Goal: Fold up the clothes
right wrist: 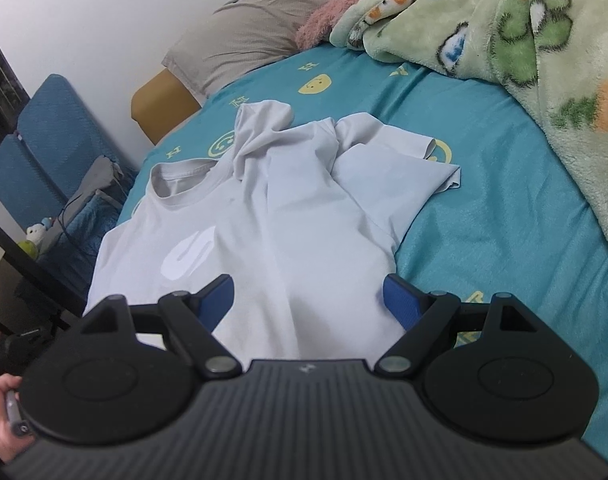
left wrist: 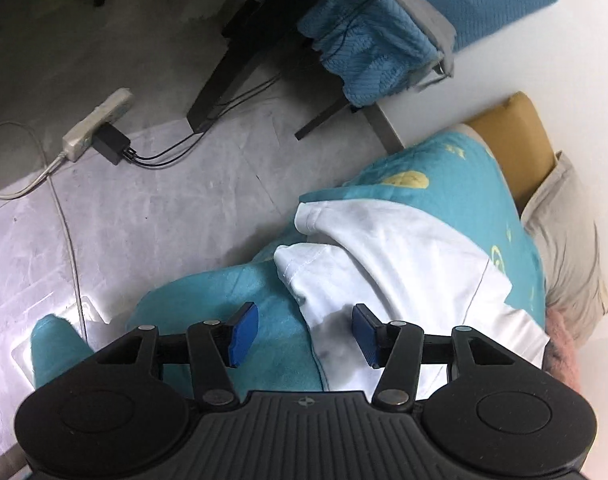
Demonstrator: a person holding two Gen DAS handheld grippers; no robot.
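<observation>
A white T-shirt (right wrist: 272, 208) lies rumpled on a teal bed sheet (right wrist: 484, 184), collar to the left, both sleeves bunched toward the far side. My right gripper (right wrist: 308, 300) is open, its blue pads (right wrist: 400, 304) spread over the shirt's near body, holding nothing. In the left wrist view the shirt (left wrist: 404, 264) drapes over the bed's edge. My left gripper (left wrist: 304, 332) is open just above the shirt's edge and the sheet (left wrist: 264, 340), holding nothing.
A green fleece blanket (right wrist: 524, 40) and a grey pillow (right wrist: 256, 32) lie at the bed's far side. Beside the bed are a blue chair (left wrist: 376, 52), a dark table leg (left wrist: 232, 76) and a power strip (left wrist: 96, 124) with cables on the grey floor.
</observation>
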